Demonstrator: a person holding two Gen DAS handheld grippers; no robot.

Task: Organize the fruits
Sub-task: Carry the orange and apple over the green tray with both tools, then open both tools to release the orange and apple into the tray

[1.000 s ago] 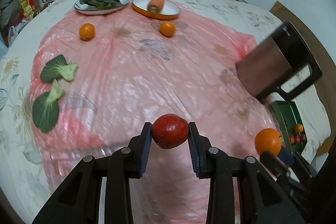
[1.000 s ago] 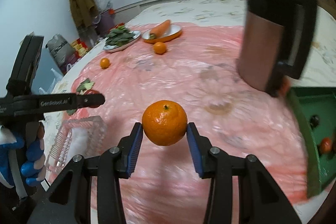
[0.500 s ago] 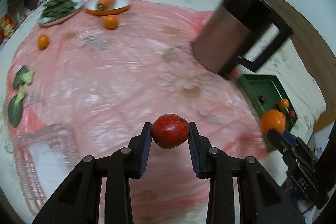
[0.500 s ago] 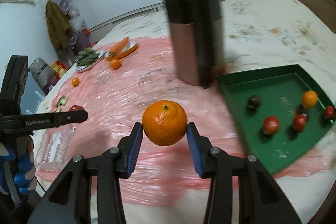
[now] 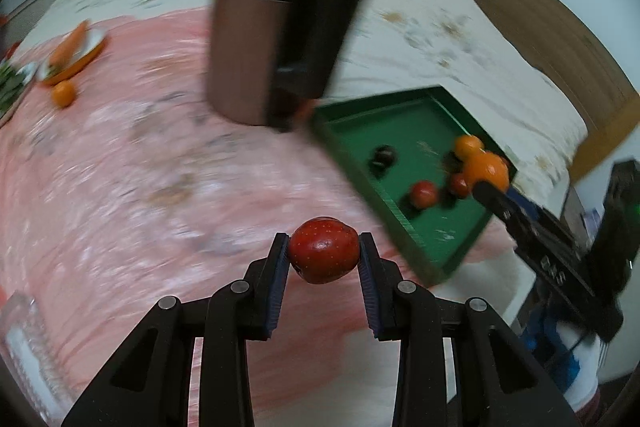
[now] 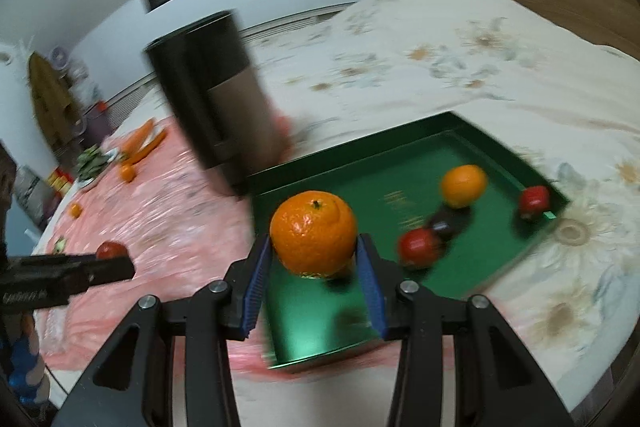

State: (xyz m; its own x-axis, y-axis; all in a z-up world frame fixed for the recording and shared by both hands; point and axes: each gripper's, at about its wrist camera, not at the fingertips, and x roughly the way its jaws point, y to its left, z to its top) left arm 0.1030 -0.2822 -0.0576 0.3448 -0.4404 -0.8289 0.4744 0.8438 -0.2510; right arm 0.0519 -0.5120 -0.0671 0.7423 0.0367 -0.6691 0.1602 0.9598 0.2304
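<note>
My left gripper (image 5: 323, 254) is shut on a small red fruit (image 5: 323, 250) and hangs over the pink sheet, left of the green tray (image 5: 404, 131). My right gripper (image 6: 315, 255) is shut on a large orange (image 6: 313, 233) above the near left part of the green tray (image 6: 400, 163). In the tray lie a smaller orange (image 6: 463, 185), two red fruits (image 6: 418, 247) (image 6: 534, 199) and a dark fruit (image 6: 442, 226). From the left wrist view the right gripper's orange (image 5: 487, 170) shows over the tray's right side.
A tall copper and black jug (image 5: 276, 23) stands just behind the tray's left corner. Far left on the pink sheet (image 5: 120, 167) are a loose orange (image 5: 63, 93), an orange plate with a carrot (image 5: 74, 49) and greens. A clear plastic box (image 5: 28, 355) sits at the near left edge.
Both grippers have swung right across the bed, each still gripping its fruit. The green tray has come into close view, and the right gripper's orange now hangs over it.
</note>
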